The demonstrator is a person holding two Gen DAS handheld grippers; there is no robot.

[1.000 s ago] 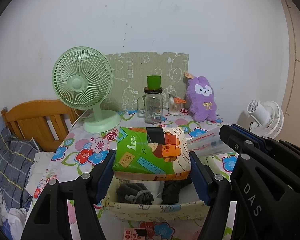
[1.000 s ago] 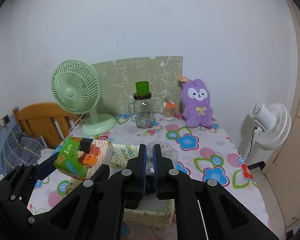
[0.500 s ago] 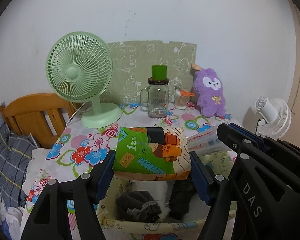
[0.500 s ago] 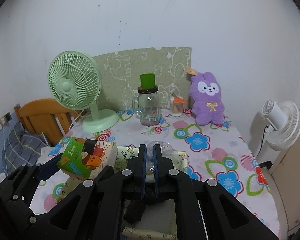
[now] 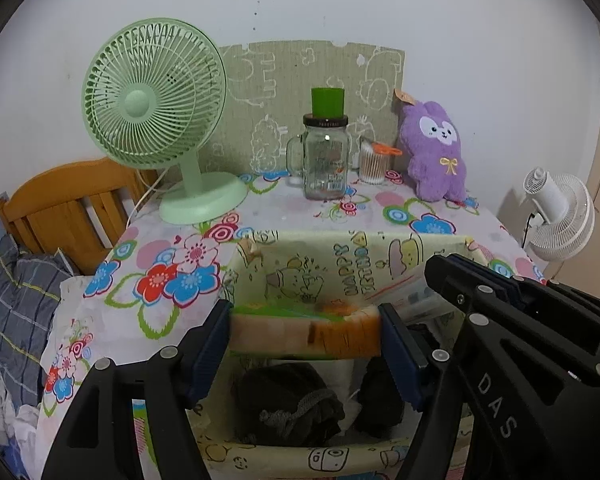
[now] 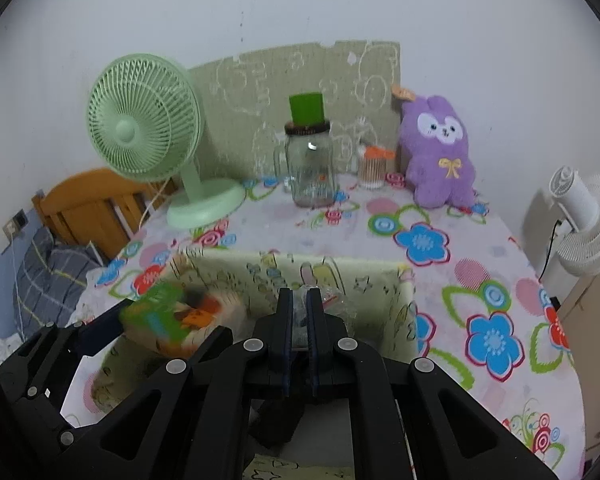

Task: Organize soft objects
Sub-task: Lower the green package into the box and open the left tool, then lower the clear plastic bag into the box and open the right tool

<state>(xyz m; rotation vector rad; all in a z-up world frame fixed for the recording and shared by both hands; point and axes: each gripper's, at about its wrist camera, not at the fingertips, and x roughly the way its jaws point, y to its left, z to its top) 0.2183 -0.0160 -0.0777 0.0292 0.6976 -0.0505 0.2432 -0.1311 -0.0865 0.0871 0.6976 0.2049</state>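
A soft green and orange tissue pack sits level between the blue pads of my left gripper, which is shut on it. The pack hangs in the mouth of a cream cartoon-print fabric box at the table's near edge. Dark rolled clothes lie in the box's bottom. In the right wrist view, my right gripper is shut on a crinkled clear plastic packet over the same box. The tissue pack shows blurred at its left.
At the back of the floral tablecloth stand a green desk fan, a glass jar topped with a green cup, a swab pot and a purple plush. A white fan stands right, and a wooden headboard left.
Both grippers have come down and forward over the box. The tissue pack has sunk from above the rim into the box's mouth and now shows nearly edge-on. The packet came down with the right gripper.
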